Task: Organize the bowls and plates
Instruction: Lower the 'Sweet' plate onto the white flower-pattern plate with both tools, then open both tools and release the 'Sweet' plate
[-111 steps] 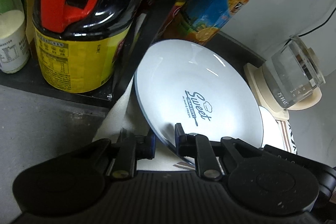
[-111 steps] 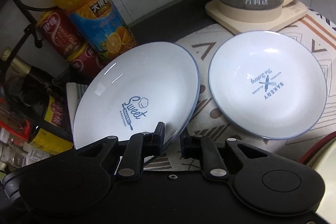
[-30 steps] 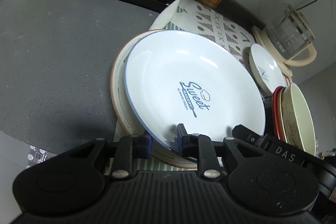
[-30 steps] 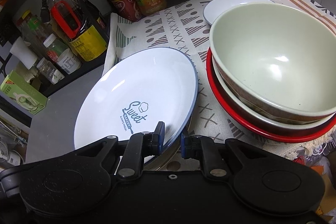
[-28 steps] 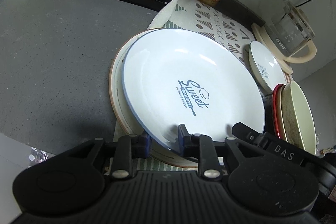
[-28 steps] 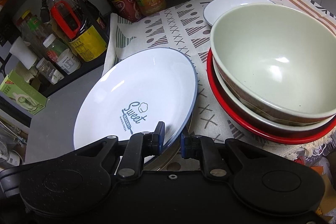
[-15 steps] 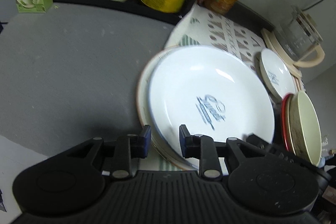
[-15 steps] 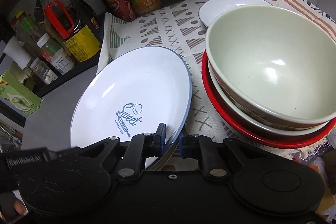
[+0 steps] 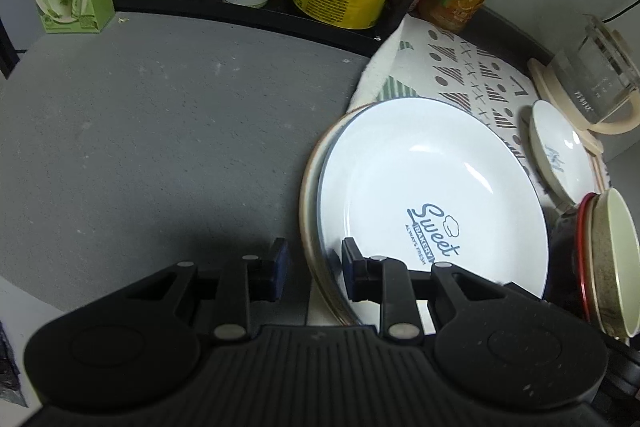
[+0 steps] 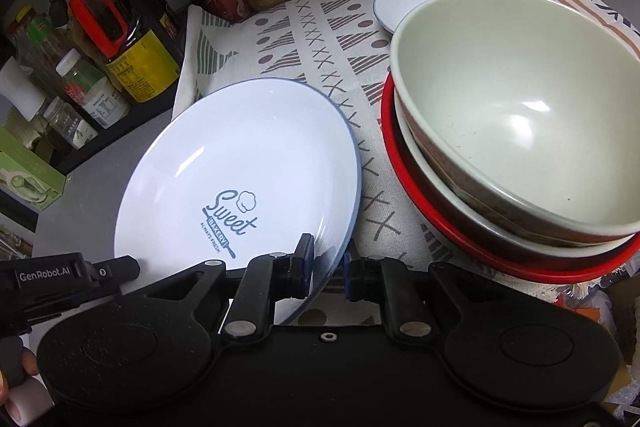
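Sweet Bakery plate: sitting on a bigger tan-rimmed plate at the near edge of the patterned cloth, just left of the bowl stack. Looks basically placed.

Left gripper: jaws spread fairly wide. They straddle the near rims of both plates, but I can't see either pad touching, so I'd call it let go.

Right gripper: narrow gap with the plate's blue rim running right through it. Can't tell if it's really pinching or just loosely around the edge.

Bowl stack: green bowl nested in other bowls over a red-rimmed dish, just right of the Sweet plate, close but not touching as far as I can see.

Small bakery plate: beyond the Sweet plate, near the glass kettle. My guess is it goes on next.

How I'd do it: ease the right jaws apart and back straight out low, so the rim doesn't get dragged off centre or knocked into the red dish.

Left view only: the tan rim underneath, which the right view hides.

Right view only: the bowl interiors, plus the left gripper's body poking in at the lower left.
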The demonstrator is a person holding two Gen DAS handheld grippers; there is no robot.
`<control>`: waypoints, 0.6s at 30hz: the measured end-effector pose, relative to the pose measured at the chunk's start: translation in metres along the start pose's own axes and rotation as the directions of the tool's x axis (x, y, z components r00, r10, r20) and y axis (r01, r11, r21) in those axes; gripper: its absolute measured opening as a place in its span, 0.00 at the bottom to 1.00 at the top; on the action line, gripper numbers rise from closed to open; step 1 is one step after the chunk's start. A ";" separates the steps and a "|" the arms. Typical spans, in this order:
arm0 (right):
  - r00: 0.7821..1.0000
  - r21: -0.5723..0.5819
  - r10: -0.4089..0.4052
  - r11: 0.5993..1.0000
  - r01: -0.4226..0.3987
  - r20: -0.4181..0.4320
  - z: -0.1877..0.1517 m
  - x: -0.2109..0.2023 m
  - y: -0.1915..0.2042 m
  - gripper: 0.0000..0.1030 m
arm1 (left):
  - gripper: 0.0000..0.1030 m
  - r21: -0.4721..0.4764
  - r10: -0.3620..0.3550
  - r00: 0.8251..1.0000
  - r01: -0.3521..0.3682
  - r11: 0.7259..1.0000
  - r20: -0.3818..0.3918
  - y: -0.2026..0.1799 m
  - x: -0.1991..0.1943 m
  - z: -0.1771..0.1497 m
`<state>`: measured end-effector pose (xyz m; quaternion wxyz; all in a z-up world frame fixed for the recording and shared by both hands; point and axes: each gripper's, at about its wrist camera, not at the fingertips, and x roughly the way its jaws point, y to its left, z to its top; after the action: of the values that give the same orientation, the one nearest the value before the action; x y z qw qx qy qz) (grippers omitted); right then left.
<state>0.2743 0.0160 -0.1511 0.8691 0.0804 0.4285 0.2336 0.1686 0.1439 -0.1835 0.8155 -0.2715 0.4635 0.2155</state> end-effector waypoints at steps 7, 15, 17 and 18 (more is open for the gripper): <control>0.998 0.006 0.060 0.998 -0.061 0.021 0.003 -0.017 -0.002 0.26 | 0.32 0.018 -0.004 1.000 0.003 1.000 0.027 -0.012 -0.013 0.011; 0.975 0.001 0.187 0.982 -0.188 0.117 0.014 -0.059 -0.009 0.47 | 0.69 0.077 -0.026 0.995 0.019 0.997 0.096 -0.036 -0.039 0.018; 0.967 0.013 0.205 0.978 -0.209 0.150 0.017 -0.072 -0.015 0.51 | 0.73 0.086 -0.034 0.993 0.024 0.996 0.111 -0.042 -0.046 0.019; 0.963 0.019 0.209 0.976 -0.215 0.168 0.019 -0.078 -0.019 0.54 | 0.75 0.089 -0.037 0.992 0.027 0.996 0.117 -0.045 -0.050 0.018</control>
<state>0.2546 -0.0364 -0.0904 0.8700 0.1609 0.3480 0.3099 0.1840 0.1163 -0.1212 0.8559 -0.2300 0.4190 0.1976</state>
